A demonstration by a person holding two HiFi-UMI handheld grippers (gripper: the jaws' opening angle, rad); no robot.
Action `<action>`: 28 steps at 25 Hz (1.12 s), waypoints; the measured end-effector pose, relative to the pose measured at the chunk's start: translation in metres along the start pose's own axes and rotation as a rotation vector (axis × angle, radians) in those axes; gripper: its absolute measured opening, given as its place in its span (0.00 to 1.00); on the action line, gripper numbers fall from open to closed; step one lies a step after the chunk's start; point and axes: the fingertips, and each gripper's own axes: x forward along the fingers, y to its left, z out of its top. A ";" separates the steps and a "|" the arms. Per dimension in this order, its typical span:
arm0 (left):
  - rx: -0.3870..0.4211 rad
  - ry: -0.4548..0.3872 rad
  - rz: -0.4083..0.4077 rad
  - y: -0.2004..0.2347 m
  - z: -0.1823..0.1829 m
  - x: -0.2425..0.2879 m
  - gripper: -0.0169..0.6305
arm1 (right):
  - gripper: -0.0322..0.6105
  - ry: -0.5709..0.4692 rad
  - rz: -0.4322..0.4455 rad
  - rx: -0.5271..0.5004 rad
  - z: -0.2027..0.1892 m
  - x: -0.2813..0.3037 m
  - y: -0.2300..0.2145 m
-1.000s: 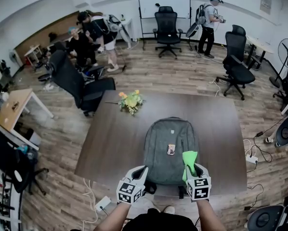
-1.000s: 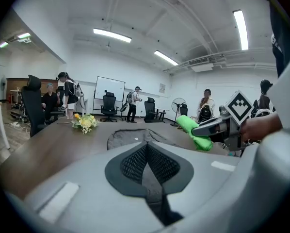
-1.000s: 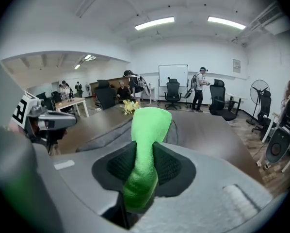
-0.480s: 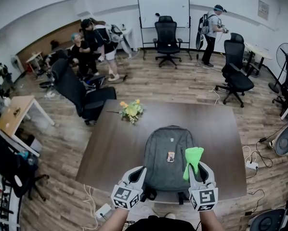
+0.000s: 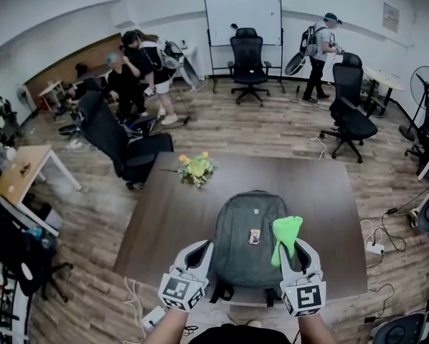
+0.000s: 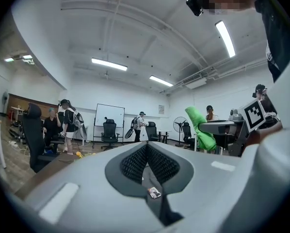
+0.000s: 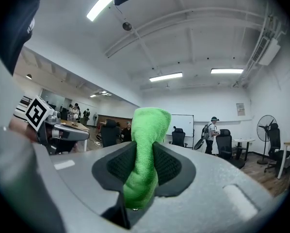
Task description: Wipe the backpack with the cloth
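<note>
1. Holding the cloth (image 7: 146, 149) upright, the right gripper (image 7: 144, 171) has its jaws closed on the green fabric. The upper end of the fabric stands out above the pads as a rounded fold.
2. In the head view the right gripper (image 5: 292, 248) is over the near right edge of the backpack (image 5: 244, 217). The cloth (image 5: 285, 232) overlaps the bag's right side; contact with the bag cannot be judged.
3. The left gripper (image 6: 148, 165) has its jaws together with nothing between them. Only a thin slit remains, through which a small label (image 6: 153, 192) shows.
4. In the head view the left gripper (image 5: 199, 248) is at the near left corner of the backpack, beside the straps.
5. The grey backpack lies flat on the dark brown table (image 5: 168, 210), near its front edge, with its top pointing away from the person. The label (image 5: 254, 237) sits at the middle of its front face.
6. A bunch of yellow flowers (image 5: 195, 167) lies on the far left part of the table, apart from the backpack.
7. A black chair (image 5: 118, 135) stands just beyond the table's far left corner, on the wood floor (image 5: 272, 124).
8. Several people (image 5: 139, 59) are gathered at the far left. One person (image 5: 321, 45) wearing a backpack stands at the far right.
9. A whiteboard (image 5: 243, 20) stands at the back wall, with another black chair (image 5: 249, 56) in front of it.
</note>
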 end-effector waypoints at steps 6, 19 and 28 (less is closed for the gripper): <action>0.021 -0.002 -0.004 0.004 -0.003 0.000 0.06 | 0.21 0.020 0.009 0.009 -0.009 0.008 0.003; 0.041 -0.015 -0.012 -0.006 0.006 0.006 0.06 | 0.20 0.033 0.003 0.001 -0.014 0.010 0.000; 0.071 -0.006 -0.059 -0.022 0.003 0.010 0.06 | 0.20 0.049 0.014 -0.006 -0.018 0.007 0.002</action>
